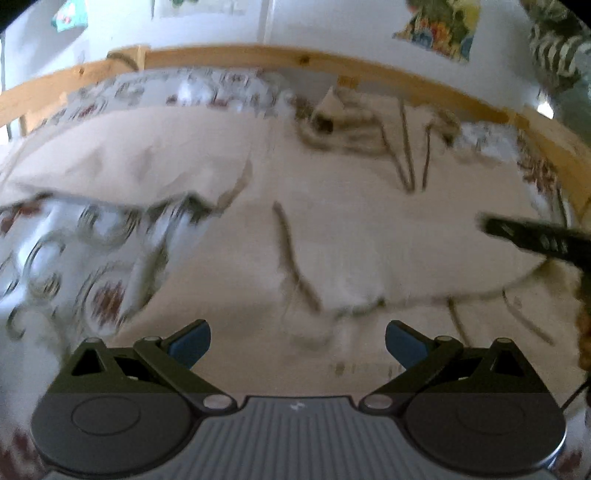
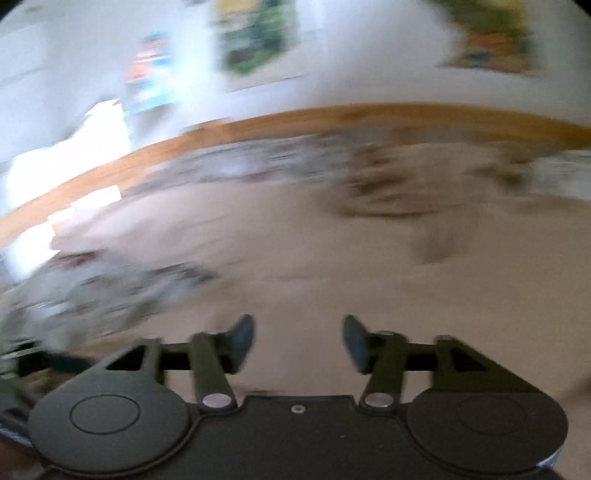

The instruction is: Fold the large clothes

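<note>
I am holding both claws, left claw [image 1: 297, 345] and right claw [image 2: 298, 341], open and empty over the beige garment [image 1: 332, 221] lying spread on the bed [image 1: 55, 266], and I should pinch one hem cleanly.

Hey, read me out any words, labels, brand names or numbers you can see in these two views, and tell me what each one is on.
No readable text in either view.
Colourful wall pictures: too blurred to tell whether they carry words.
Small pale mark on the left tool's grey body: a symbol, not readable letters.
Beige garment and patterned bedspread: no lettering visible.
</note>
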Motion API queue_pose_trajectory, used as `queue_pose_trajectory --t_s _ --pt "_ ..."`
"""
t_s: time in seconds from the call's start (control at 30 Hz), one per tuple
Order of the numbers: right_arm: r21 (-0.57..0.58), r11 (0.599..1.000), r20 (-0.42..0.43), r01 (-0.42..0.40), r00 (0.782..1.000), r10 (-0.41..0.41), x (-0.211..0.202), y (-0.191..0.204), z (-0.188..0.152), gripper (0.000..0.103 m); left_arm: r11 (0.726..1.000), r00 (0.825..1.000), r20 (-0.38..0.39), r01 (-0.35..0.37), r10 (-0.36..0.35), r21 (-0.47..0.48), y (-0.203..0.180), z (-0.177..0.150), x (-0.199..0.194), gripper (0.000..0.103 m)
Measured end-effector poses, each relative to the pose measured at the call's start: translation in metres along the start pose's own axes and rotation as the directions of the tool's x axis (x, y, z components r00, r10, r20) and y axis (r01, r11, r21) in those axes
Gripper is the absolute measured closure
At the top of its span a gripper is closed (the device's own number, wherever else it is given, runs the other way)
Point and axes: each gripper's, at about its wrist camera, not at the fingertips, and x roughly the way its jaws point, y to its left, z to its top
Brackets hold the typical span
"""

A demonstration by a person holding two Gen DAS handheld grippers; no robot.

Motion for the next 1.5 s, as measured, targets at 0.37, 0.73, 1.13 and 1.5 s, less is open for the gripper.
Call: queue_pose_trajectory --t_s 0.37,0.73,1.13,1.5 --pt "0.441 0.795 -0.065 0.417 0.898 -0.435 0.004 -0.161 -0.015 0.042 0.97 0.986 0.129 -0.134 0.109 0.202 -0.032 0.019 0.074 0.001" --pt "0.226 0.781 -0.016 0.582 0.804 -0.595 0.02 -0.141 -0.003 0.096 0.945 0.994 0.035 -0.111 0.105 0.309 -0.036 0.002 0.095 0.001" --pt "-0.087 0.718 -0.068 0.69 0.715 -0.696 0.055 -0.129 -0.028 0.06 0.948 0.994 0.01 -0.11 0.112 0.299 -0.035 0.005 0.091 0.001" --pt "-0.078 0.846 0.105 0.528 0.848 -0.519 0.003 -0.051 0.0 0.016 0.97 0.967 0.081 -0.239 0.242 -0.048 0.051 0.076 -0.01 0.001"
